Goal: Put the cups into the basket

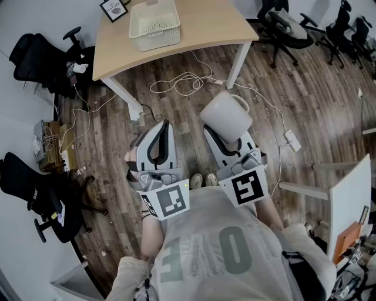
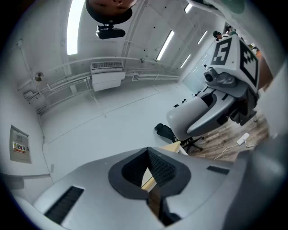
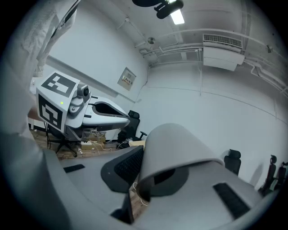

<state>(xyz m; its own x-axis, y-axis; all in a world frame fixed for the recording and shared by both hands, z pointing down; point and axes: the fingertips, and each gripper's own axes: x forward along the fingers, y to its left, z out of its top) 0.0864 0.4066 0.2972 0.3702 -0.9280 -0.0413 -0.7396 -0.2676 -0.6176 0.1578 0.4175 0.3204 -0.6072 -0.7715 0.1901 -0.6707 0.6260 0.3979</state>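
A pale grey cup point(image 1: 225, 117) with a handle is tilted in the air above the wooden floor, and my right gripper point(image 1: 228, 140) is shut on its rim. In the right gripper view the cup wall point(image 3: 177, 146) lies between the dark pads point(image 3: 128, 165) and covers the right one. My left gripper point(image 1: 159, 126) hovers beside it on the left, jaws together with nothing in them; in its own view only a thin slit shows between the pads point(image 2: 163, 167). The cream basket point(image 1: 154, 24) stands on the wooden table point(image 1: 205, 26) farther ahead.
A framed picture point(image 1: 114, 8) sits at the table's left corner. White cables point(image 1: 179, 82) and a power strip point(image 1: 292, 140) lie on the floor under and beside the table. Black office chairs point(image 1: 41, 56) stand at the left and several at the far right point(image 1: 294, 26).
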